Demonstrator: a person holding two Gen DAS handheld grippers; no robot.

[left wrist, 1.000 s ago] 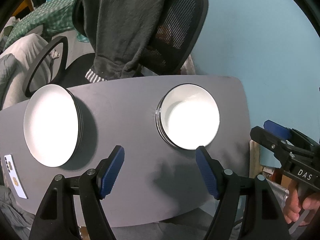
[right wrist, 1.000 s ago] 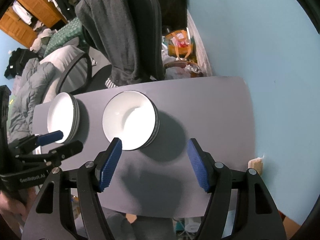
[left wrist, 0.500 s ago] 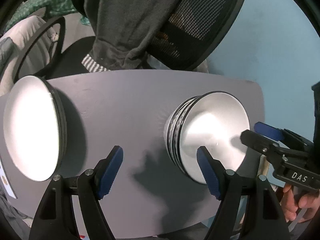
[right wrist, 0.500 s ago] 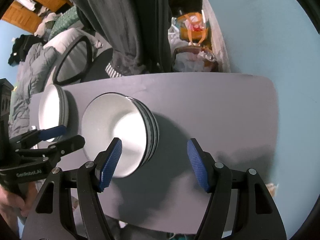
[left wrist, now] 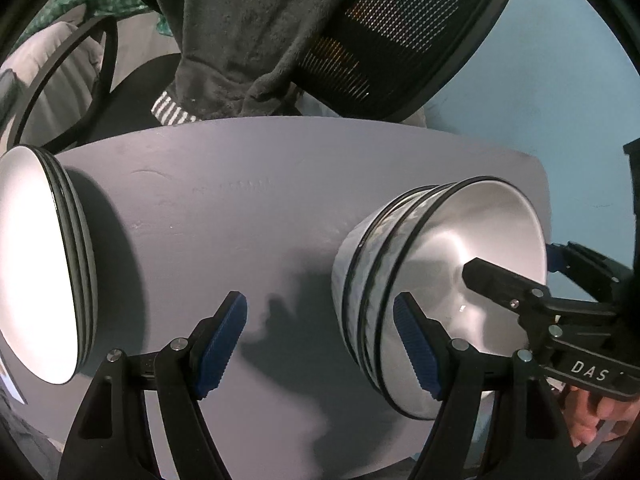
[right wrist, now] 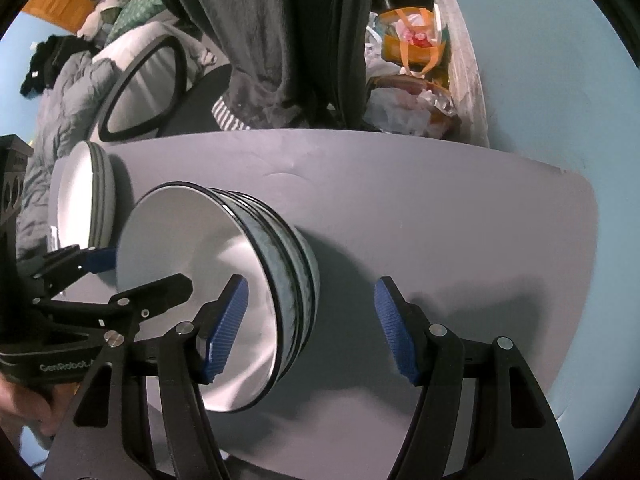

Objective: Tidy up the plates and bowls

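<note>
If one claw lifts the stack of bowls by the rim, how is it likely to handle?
The stack of bowls looks like glazed ceramic, so probably rigid, heavy for its size and breakable. Its glossy inside may be slippery for the right claw, open at the rim. Several nested bowls gripped on one side would likely tilt or separate.

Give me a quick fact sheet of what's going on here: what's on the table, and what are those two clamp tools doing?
surface: grey table
bowls: stack of bowls, white with dark rims
plates: stack of plates, toward the table's left end
left gripper: open, holding nothing, its right finger at the bowl stack's side
right gripper: open, holding nothing, its left finger in front of the bowl opening
behind the table: office chair draped with a dark garment
</note>
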